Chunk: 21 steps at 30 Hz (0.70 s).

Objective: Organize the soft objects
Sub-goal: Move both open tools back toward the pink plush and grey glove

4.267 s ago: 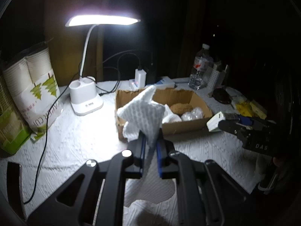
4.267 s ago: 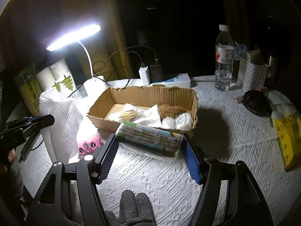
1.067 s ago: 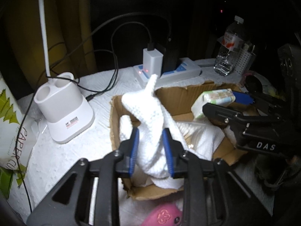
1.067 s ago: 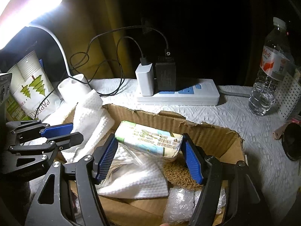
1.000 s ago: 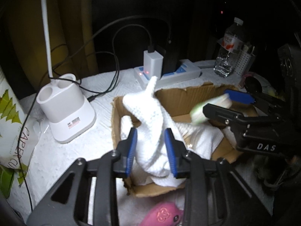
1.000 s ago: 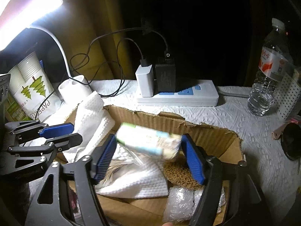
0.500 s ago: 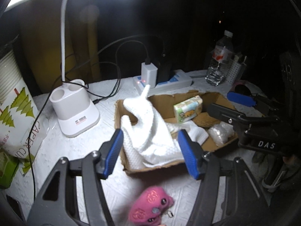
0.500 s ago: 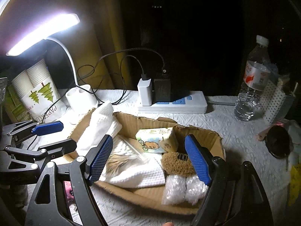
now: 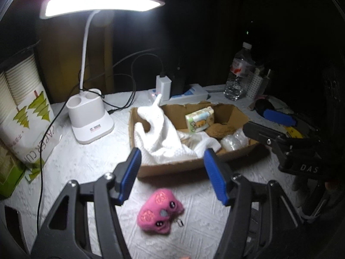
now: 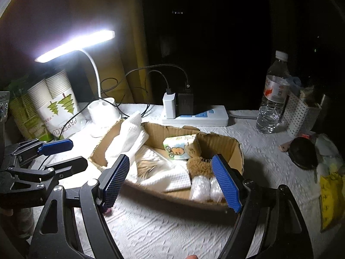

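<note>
A cardboard box (image 9: 241, 116) (image 10: 237, 151) stands mid-table. In it lie a white cloth (image 9: 159, 129) (image 10: 129, 138), a tissue pack (image 9: 199, 119) (image 10: 180, 146), a brown fuzzy thing (image 10: 199, 166) and clear plastic bundles (image 10: 200, 191). A pink plush toy (image 9: 159, 213) lies on the tablecloth in front of the box. My left gripper (image 9: 172, 176) (image 10: 58, 155) is open and empty, above the plush and near the box's front. My right gripper (image 10: 170, 183) (image 9: 267, 123) is open and empty at the box's front right.
A lit desk lamp (image 9: 90, 116) (image 10: 103, 112) stands left of the box, with a paper-cup pack (image 9: 23, 112) (image 10: 58, 112) further left. A power strip (image 9: 183, 93) (image 10: 194, 116) with cables lies behind the box. A water bottle (image 9: 239, 75) (image 10: 271, 101) and a white basket (image 10: 299, 114) stand right.
My left gripper let go of the white cloth into the box and my right gripper dropped the tissue pack there. Both opened wide and drew back from the box.
</note>
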{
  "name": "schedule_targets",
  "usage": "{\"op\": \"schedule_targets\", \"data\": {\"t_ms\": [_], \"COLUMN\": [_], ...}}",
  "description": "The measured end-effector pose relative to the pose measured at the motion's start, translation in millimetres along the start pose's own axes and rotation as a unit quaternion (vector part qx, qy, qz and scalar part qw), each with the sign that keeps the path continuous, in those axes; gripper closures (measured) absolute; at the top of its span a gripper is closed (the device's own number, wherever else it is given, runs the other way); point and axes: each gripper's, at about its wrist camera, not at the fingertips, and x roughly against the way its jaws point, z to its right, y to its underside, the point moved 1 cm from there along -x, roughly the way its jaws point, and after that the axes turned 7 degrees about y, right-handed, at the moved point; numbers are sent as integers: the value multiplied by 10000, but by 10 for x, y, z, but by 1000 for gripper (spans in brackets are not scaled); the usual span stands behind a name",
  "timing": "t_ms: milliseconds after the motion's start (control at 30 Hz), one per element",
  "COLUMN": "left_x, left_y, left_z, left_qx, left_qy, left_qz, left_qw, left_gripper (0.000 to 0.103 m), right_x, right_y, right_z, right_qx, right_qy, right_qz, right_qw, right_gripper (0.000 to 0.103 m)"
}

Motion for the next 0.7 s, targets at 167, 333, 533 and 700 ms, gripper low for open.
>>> {"op": "schedule_targets", "data": {"t_ms": [167,333,533,700], "left_x": [152,263,365,403], "left_y": [144,288,463,622], "left_z": [46,76,101,139], "left_qx": [10,32,91,90], "left_qy": [32,37,33,43], "left_qz": [53,49,33,-46], "left_qw": [10000,10000,9999,9999], "left_gripper": [41,41,40,40], "right_x": [162,285,375,438], "right_y": [136,320,557,751], "right_z": [-47,-83,-91,-104], "right_qx": [14,22,-11,-25], "right_qy": [10,18,44,43], "right_qz": [-28,-112,-253,-355], "right_qw": [10000,9999,9997,9994], "right_gripper": [21,21,21,21]}}
